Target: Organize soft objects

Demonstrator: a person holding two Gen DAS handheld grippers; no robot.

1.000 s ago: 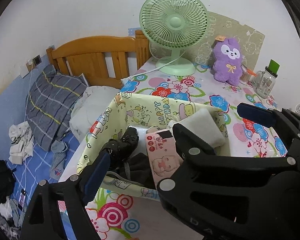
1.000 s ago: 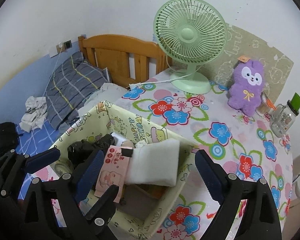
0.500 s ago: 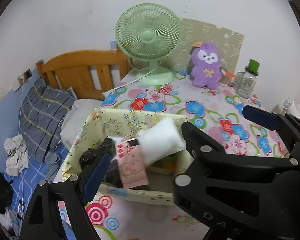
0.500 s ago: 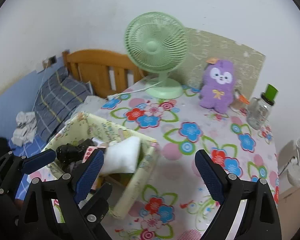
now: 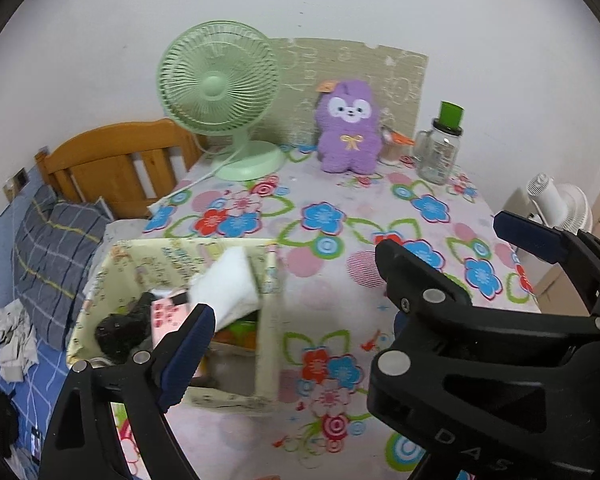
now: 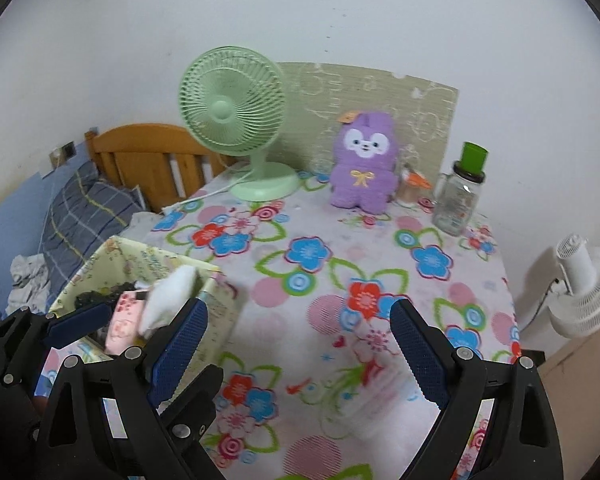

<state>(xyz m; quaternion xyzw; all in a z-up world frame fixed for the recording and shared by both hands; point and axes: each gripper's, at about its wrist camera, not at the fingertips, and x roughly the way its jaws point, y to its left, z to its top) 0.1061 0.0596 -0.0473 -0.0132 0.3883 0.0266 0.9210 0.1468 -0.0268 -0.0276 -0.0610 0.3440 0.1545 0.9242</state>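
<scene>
A pale yellow fabric box stands at the table's near left corner. It holds a white soft pad, a pink packet and black items. A purple plush toy sits upright at the back of the table. My left gripper is open and empty, above the table right of the box. My right gripper is open and empty over the middle of the table.
A green desk fan stands at the back left, its cord trailing off the edge. A glass jar with a green lid stands at the back right. A bed with a wooden headboard lies left. A white fan stands right of the table.
Both grippers have pulled back and swung right, away from the box. The box now sits at the lower left of both views. Both grippers stay open and empty.
</scene>
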